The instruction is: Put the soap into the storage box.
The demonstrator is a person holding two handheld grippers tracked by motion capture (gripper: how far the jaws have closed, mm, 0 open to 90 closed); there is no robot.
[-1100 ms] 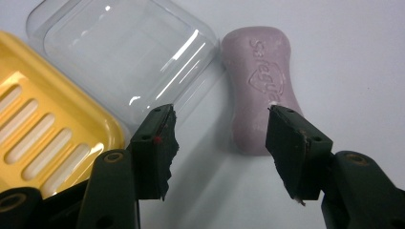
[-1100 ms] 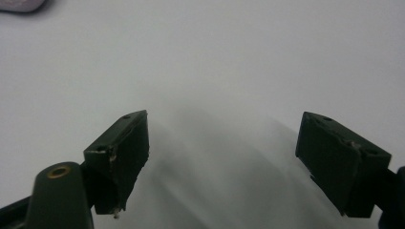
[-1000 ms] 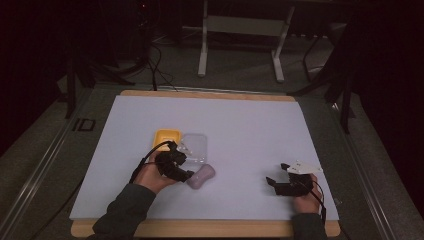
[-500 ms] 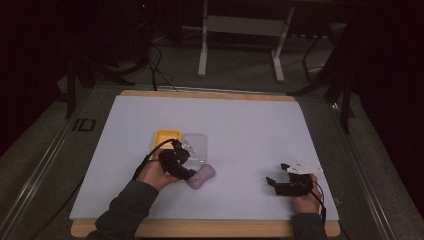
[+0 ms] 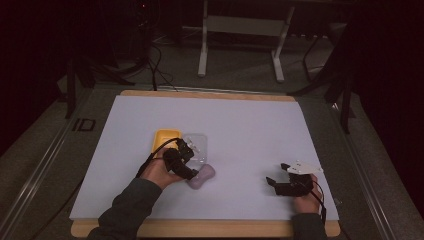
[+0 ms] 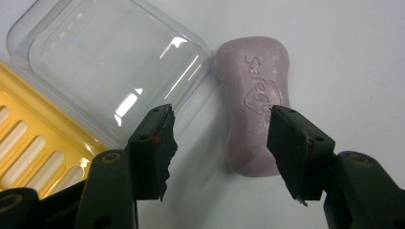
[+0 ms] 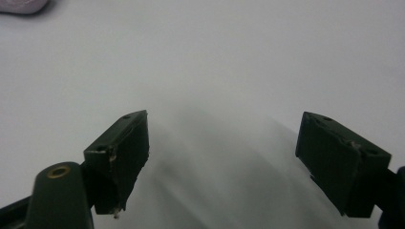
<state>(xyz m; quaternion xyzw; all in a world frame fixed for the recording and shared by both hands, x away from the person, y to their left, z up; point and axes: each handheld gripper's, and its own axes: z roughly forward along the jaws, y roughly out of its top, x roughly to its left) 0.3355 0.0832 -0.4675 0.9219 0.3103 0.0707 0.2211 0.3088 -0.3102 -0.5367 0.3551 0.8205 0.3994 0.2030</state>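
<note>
A pale purple bar of soap (image 6: 253,105) with an embossed name lies flat on the white table; in the high view the soap (image 5: 202,176) sits near the front middle. Beside it lie a clear plastic lid (image 6: 114,67) and a yellow slotted soap tray (image 6: 33,152); from above the lid (image 5: 196,145) is right of the tray (image 5: 165,139). My left gripper (image 6: 219,143) hangs open just above the soap's near end, one jaw over the soap, the other by the lid's edge. My right gripper (image 7: 222,157) rests open over bare table at the front right (image 5: 280,174).
The white table sheet (image 5: 250,125) lies on a wooden board with open room across its back and middle. A corner of the soap (image 7: 24,5) shows at the top left of the right gripper view. Metal stand legs (image 5: 240,40) and cables lie on the floor beyond.
My left gripper has shifted slightly towards the soap. The right gripper has not moved.
</note>
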